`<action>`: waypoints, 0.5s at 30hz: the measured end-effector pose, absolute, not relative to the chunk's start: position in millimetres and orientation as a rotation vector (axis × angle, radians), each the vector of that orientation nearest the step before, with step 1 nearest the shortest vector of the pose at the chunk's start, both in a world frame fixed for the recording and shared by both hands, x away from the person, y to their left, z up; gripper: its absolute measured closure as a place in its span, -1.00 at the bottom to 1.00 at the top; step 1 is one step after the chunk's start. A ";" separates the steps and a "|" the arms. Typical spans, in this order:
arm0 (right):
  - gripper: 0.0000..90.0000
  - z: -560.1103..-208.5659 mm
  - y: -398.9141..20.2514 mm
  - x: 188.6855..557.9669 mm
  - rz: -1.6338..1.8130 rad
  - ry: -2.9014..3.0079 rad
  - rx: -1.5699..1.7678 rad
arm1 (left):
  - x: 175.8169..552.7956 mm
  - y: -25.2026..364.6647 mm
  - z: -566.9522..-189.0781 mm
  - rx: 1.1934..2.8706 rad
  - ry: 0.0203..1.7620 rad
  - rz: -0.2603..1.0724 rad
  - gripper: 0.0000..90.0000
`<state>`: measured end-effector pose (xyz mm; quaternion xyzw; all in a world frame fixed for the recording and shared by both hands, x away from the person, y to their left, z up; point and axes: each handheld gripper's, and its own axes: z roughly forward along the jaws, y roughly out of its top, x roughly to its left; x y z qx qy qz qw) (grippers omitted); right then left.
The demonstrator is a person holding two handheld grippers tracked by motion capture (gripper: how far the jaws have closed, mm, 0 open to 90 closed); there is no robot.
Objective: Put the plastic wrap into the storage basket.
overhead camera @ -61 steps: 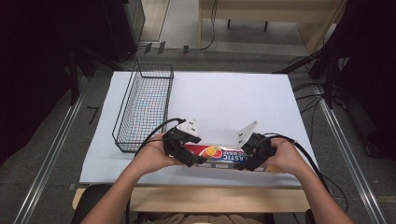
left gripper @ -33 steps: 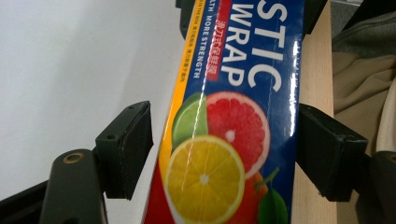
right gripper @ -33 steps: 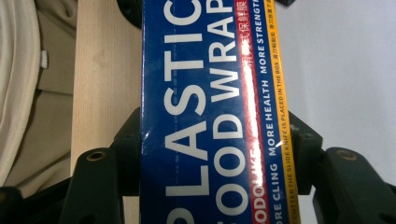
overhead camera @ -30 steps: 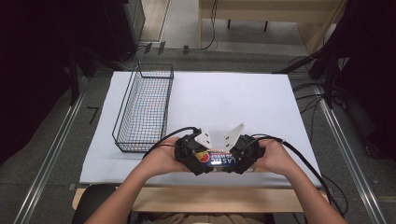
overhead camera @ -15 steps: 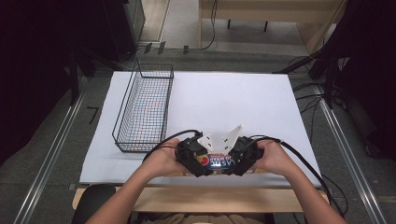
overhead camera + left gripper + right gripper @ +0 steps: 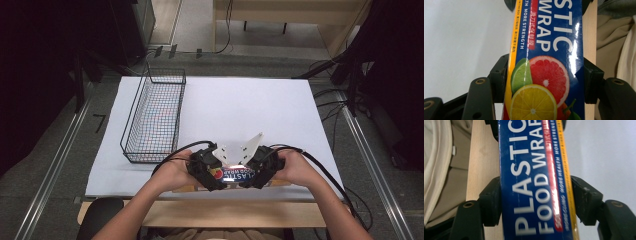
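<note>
Left tongs [image 6: 209, 170] and right tongs [image 6: 260, 169] were each clamped on the plastic food wrap box [image 6: 235, 174] at the counter's [image 6: 250, 115] near edge. The wire basket [image 6: 152, 117] occupied the left side; open counter surface lay beyond.

The blue box [image 6: 536, 182] clamped between both grippers' jaws reads "PLASTIC FOOD WRAP", "MORE HEALTH", "MORE STRENGTH".

A lab-style recording station; a white-covered wooden table [image 6: 260, 105] stands between long metal floor rails [image 6: 50, 165]; black cables [image 6: 345, 112] trail past dark equipment stands [image 6: 350, 65].
</note>
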<state>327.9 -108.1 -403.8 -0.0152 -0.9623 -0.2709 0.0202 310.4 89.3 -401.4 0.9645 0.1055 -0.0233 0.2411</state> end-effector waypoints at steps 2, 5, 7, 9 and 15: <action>-0.30 -403.3 -110.7 329.8 -0.847 -2.980 -0.061 | 310.9 90.2 -400.8 2.634 0.295 -0.058 -0.13; -0.36 -402.7 -114.3 330.9 -0.865 -2.981 -0.076 | 311.1 92.3 -399.7 2.630 0.300 -0.056 -0.13; -0.36 -401.3 -117.3 331.6 -0.870 -2.987 -0.079 | 310.9 93.4 -399.3 2.629 0.305 -0.046 -0.13; -0.36 -399.1 -121.5 332.1 -0.895 -2.976 -0.082 | 311.3 94.2 -398.3 2.631 0.317 -0.044 -0.13; -0.42 -390.9 -133.6 335.0 -0.967 -2.976 -0.128 | 312.9 98.0 -396.1 2.617 0.342 -0.056 -0.13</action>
